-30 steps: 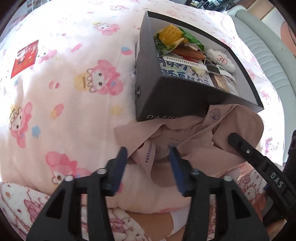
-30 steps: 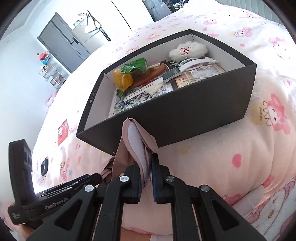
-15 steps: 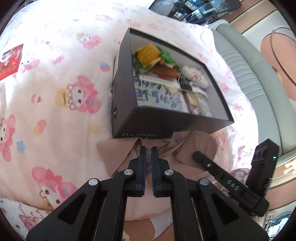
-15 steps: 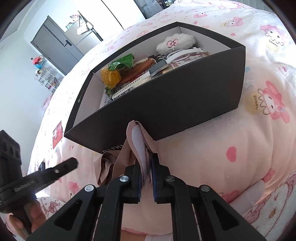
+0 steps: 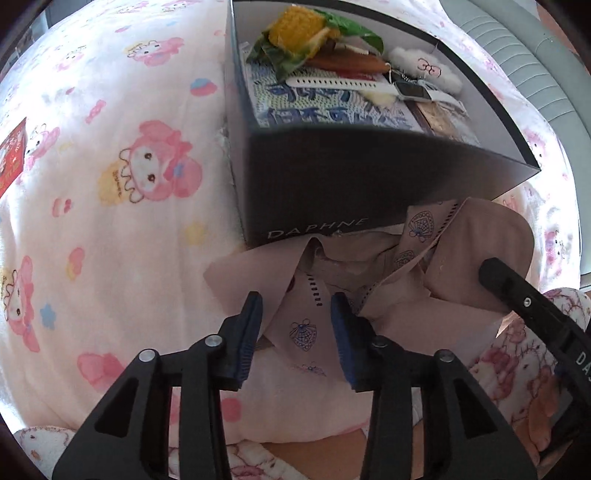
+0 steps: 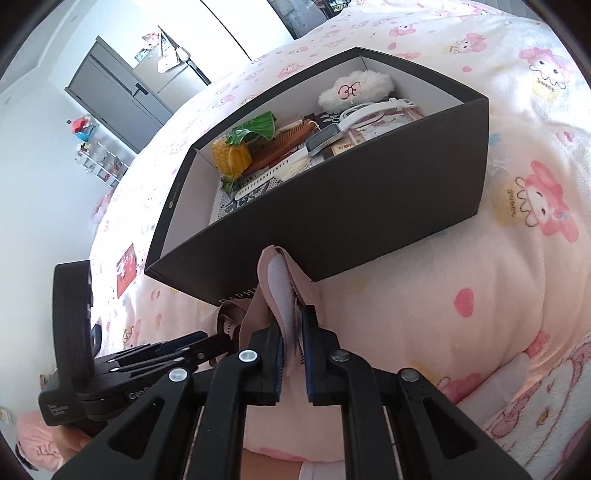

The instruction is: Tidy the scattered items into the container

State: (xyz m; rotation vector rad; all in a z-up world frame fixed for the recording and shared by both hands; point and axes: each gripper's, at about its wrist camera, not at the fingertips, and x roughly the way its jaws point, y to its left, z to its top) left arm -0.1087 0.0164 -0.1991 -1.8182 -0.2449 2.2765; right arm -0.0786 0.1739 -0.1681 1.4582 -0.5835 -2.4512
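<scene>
Lying on the bed [image 5: 110,229], close to its near edge, is a big dark box [image 5: 332,184] that already has lots of things in it. Right in front of the box, touching its near wall, sits a crumpled pink cloth bag [image 5: 461,266]. This bag looks like the thing being tidied now.

The right gripper [image 6: 291,343] is squeezed tight on a folded edge of the bag. The left gripper [image 5: 295,332] has its jaws opening, with a strap of the bag between them, but the pads do not press on it.

Next, the left one should probably close on the strap, and then both can lift the bag up over the box wall. That wall is tall, so the bag must go high to clear its top edge.

Inside the box, I think the toy corn [image 5: 299,29], the comb [image 5: 347,62], the watch [image 5: 410,88] and the fluffy white toy [image 5: 424,66] fill the far part. Floppy cloth may flop over the rim. On the left the bed is open, with only a red card [image 5: 13,155] far off.
</scene>
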